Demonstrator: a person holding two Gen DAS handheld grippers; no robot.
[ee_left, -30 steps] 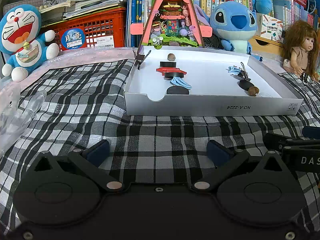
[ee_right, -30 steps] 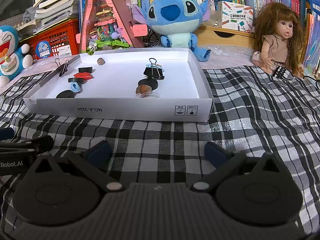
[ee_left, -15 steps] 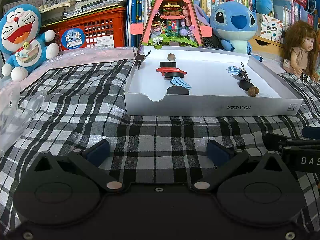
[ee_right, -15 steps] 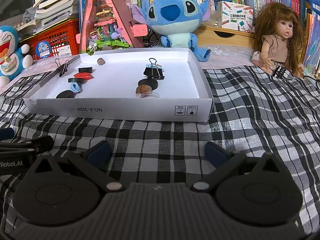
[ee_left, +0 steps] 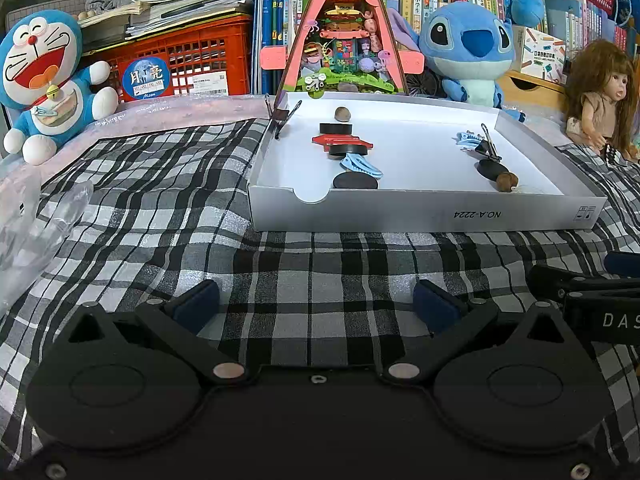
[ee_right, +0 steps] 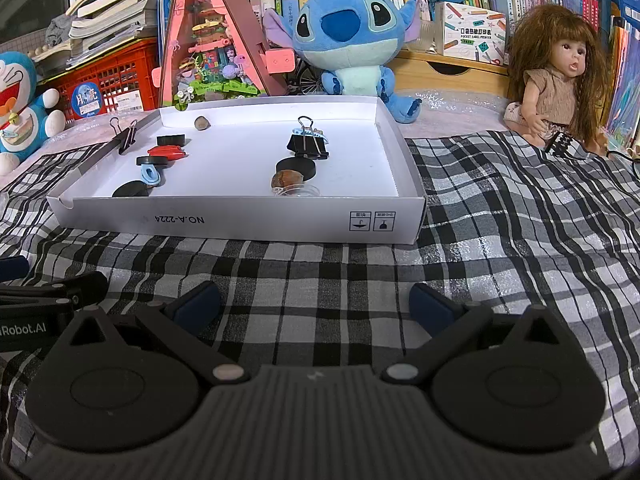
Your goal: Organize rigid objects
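Both grippers rest low over the checked cloth (ee_left: 160, 208), side by side, short of the white tray (ee_left: 420, 216). The left gripper (ee_left: 316, 304) is spread wide and holds nothing; the right gripper (ee_right: 316, 304) is likewise spread and empty.

All loose items lie inside the tray. Seen from the left gripper, the tray sits at 12 to 1 o'clock. A column of small parts runs away from the camera near 12 o'clock: a black disc (ee_left: 355, 180) nearest the front wall, then a blue clip (ee_left: 360, 165), a red piece (ee_left: 342, 142), and a pebble (ee_left: 343, 113) at the far end. Seen from the right gripper, the tray sits at 11 to 12 o'clock, and a second group stands almost dead ahead: a black binder clip (ee_right: 307, 145), a dark disc (ee_right: 295, 168) and a brown nut (ee_right: 286, 180) touching it.

Judged from this layout, the left gripper is nearer the left column and the right gripper nearer the binder-clip group. Either reach must clear the front wall before descending.
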